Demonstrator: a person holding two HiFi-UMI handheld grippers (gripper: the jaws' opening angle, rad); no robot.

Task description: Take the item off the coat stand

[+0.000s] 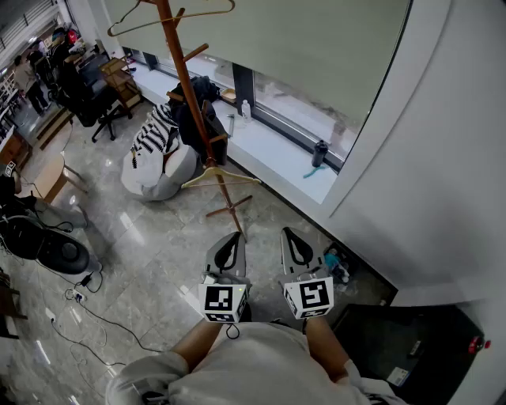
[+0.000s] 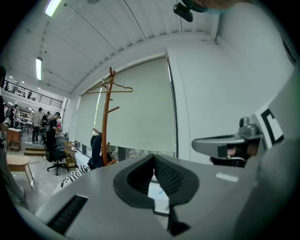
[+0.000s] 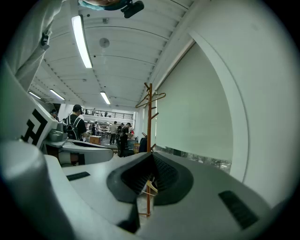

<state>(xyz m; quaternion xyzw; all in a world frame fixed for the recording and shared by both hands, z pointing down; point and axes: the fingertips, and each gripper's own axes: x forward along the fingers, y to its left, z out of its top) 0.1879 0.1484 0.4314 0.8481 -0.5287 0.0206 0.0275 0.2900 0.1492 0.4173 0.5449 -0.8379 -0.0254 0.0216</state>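
A wooden coat stand (image 1: 192,99) rises by the window; it also shows in the left gripper view (image 2: 108,122) and the right gripper view (image 3: 150,119). A dark bag or jacket (image 1: 192,111) hangs on its middle pegs. An empty wire hanger (image 1: 175,16) sits at the top and a wooden hanger (image 1: 219,176) hangs low on the pole. My left gripper (image 1: 232,237) and right gripper (image 1: 289,233) are side by side in front of me, well short of the stand's feet. Both are shut with nothing between the fingers.
A white beanbag (image 1: 154,178) with a striped cloth (image 1: 155,136) lies left of the stand. A window sill (image 1: 265,146) with a dark bottle (image 1: 319,152) runs behind it. Office chairs (image 1: 91,95), floor cables (image 1: 87,304) and people stand further left. A white wall (image 1: 443,158) is at my right.
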